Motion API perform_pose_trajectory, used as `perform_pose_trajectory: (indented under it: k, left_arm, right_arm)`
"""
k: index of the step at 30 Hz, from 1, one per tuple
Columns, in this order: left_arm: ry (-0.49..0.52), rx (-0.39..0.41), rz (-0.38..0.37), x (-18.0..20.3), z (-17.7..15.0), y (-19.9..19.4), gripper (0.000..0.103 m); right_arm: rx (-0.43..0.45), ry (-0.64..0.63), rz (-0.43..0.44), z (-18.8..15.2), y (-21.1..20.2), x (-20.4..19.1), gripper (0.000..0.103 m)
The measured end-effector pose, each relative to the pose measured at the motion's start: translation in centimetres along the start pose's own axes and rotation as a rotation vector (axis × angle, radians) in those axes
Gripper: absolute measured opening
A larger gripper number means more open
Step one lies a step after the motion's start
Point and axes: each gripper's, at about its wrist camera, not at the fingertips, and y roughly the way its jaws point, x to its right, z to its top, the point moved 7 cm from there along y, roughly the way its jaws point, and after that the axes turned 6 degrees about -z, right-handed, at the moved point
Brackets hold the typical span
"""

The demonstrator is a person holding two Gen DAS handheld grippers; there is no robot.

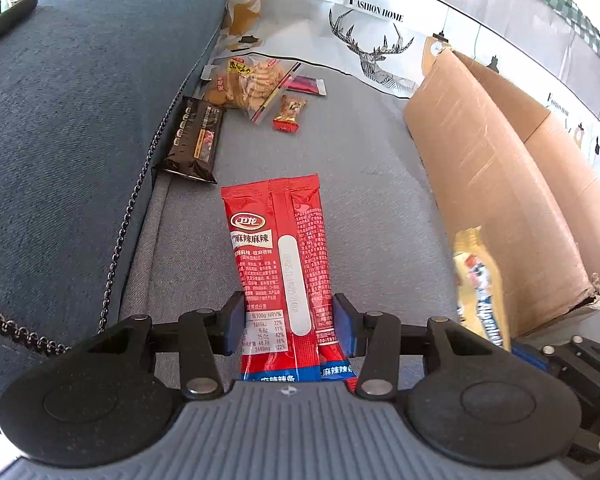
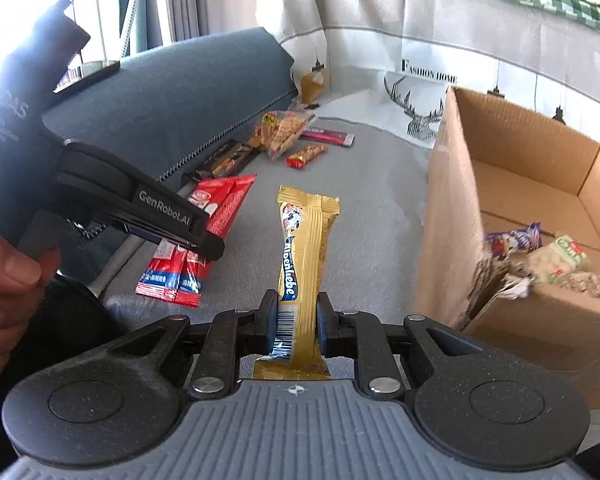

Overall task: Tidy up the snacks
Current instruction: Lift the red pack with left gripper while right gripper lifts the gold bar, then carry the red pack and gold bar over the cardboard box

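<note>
My left gripper (image 1: 289, 326) is shut on a red spicy-strip packet (image 1: 280, 248), which is lifted above the grey sofa seat (image 1: 380, 184). In the right wrist view the same left gripper (image 2: 204, 246) shows from the side, a hand (image 2: 8, 280) on its handle, the red packet (image 2: 216, 216) in its jaws. My right gripper (image 2: 296, 320) is shut on a gold candy packet (image 2: 304, 240); that gold packet (image 1: 480, 280) also appears blurred at the right of the left wrist view. A cardboard box (image 2: 452, 216) stands to the right.
More snacks lie at the back of the seat: a black bar (image 1: 194, 142), a clear bag of crackers (image 1: 252, 84), a small red-gold candy (image 1: 290, 114), a pink packet (image 1: 304, 85). The box (image 1: 484, 168) holds several packets (image 2: 556, 258). A blue cushion (image 1: 80, 120) rises on the left.
</note>
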Motion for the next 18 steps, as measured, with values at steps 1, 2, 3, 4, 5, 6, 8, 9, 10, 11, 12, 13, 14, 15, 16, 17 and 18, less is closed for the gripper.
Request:
perform_pose_trajectory:
  k: [1,2,3,4,5,6,8,9,10,11,12,13,14,15,16,17,18]
  left_arm:
    - [-0.003,0.001,-0.004,0.0,0.0,-0.1,0.05]
    - [-0.006,0.002,-0.008,0.0,-0.1,-0.2,0.05]
    - [-0.008,0.005,-0.012,-0.1,-0.1,-0.3,0.05]
    - [-0.01,0.007,-0.015,-0.1,-0.2,-0.4,0.05]
    - [-0.01,0.012,-0.019,-0.1,-0.2,-0.6,0.05]
    - [-0.009,0.018,-0.025,-0.1,-0.2,-0.7,0.05]
    - [-0.002,0.039,-0.043,0.1,-0.1,-1.1,0.05]
    - [0.001,0.05,-0.052,0.2,-0.1,-1.3,0.05]
    - [0.005,0.065,-0.062,0.3,-0.1,-1.6,0.05]
    - [0.007,0.078,-0.07,0.4,-0.1,-1.9,0.05]
    - [0.009,0.094,-0.078,0.5,0.0,-2.1,0.05]
    - [0.011,0.11,-0.084,0.6,0.0,-2.4,0.05]
    - [0.013,0.121,-0.089,0.8,0.1,-2.5,0.05]
    - [0.017,0.135,-0.094,0.9,0.2,-2.6,0.05]
    - [0.02,0.145,-0.098,1.0,0.2,-2.8,0.05]
    - [0.024,0.158,-0.103,1.2,0.3,-3.0,0.05]
    - [0.027,0.17,-0.107,1.3,0.3,-3.2,0.05]
  right_arm:
    - [0.01,-0.001,-0.002,0.2,-0.4,0.0,0.02]
    - [0.02,-0.001,-0.003,0.4,-0.8,0.1,0.02]
    - [0.032,-0.002,-0.004,0.6,-1.2,0.2,0.02]
    - [0.046,-0.001,-0.007,0.9,-1.8,0.3,0.02]
    - [0.059,0.001,-0.01,1.2,-2.3,0.6,0.02]
    - [0.071,0.002,-0.013,1.5,-2.8,0.8,0.02]
    - [0.103,0.003,-0.022,2.4,-4.1,1.5,0.02]
    - [0.12,-0.001,-0.029,2.9,-4.8,1.8,0.02]
    - [0.141,-0.003,-0.038,3.5,-5.6,2.3,0.02]
    - [0.165,-0.001,-0.045,4.1,-6.4,2.7,0.02]
    - [0.19,0.003,-0.05,4.8,-7.3,3.2,0.02]
    - [0.216,0.006,-0.055,5.5,-8.1,3.8,0.02]
    - [0.245,0.006,-0.061,6.1,-8.8,4.5,0.02]
    - [0.274,0.003,-0.069,6.7,-9.5,5.2,0.02]
    - [0.3,-0.001,-0.079,7.0,-10.0,6.0,0.02]
    - [0.318,-0.003,-0.088,7.2,-10.3,6.7,0.02]
    - [0.33,-0.001,-0.099,7.2,-10.3,7.6,0.02]
